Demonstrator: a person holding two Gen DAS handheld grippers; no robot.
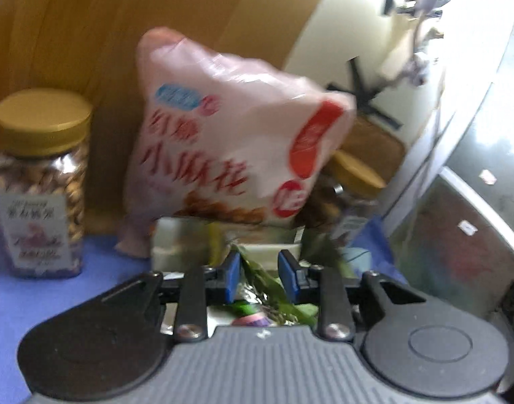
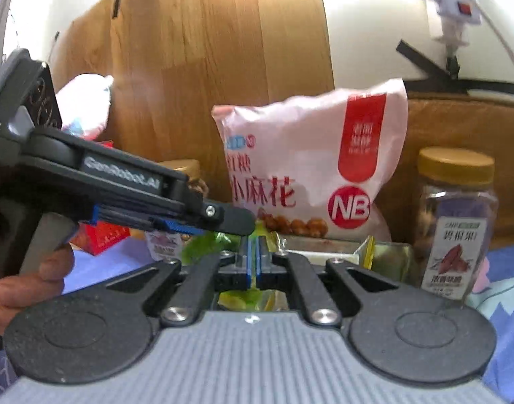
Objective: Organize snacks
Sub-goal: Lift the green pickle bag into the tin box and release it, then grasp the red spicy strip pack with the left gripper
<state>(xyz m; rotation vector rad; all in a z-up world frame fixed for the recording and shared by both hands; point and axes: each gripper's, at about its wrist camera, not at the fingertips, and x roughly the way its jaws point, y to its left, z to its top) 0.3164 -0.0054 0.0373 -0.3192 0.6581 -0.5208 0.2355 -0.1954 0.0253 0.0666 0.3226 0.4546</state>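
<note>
Wood-panel backdrop, green snack packet (image 2: 253, 235) clamped in right tongs (image 2: 256, 262), left tongs (image 1: 259, 271) apart.

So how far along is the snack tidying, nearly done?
Hard to call it nearly done. The pink bag and two gold-lidded jars already stand along the wooden board. In hand: the right claw pinches a green wrapper, with the left claw beside it. The red packet looks unsorted.

The snack bag (image 2: 307, 168) stands against the wooden board (image 2: 196, 67), a jar (image 2: 457, 222) to its right.
</note>
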